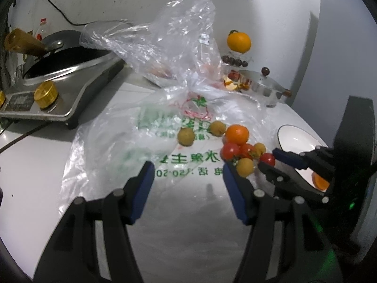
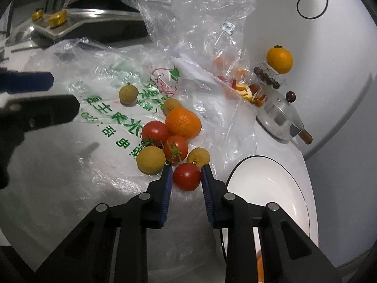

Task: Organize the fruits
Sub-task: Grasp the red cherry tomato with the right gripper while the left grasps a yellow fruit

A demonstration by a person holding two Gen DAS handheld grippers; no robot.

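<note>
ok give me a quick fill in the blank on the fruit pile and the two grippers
1. The right gripper has its open fingers on either side of a red ____.
2. The left gripper is open and holds ____.
3. The largest fruit in the pile is the ____.
4. The white plate lies to the ____ of the pile in the right wrist view.

Missing words: tomato; nothing; orange; right

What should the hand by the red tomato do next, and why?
Probably close the jaws of the right gripper on the cherry tomato. The tomato already sits between the two open jaws, apart from the other fruit, and the white plate waits just to its right. The left gripper hangs open over the printed bag.
</note>
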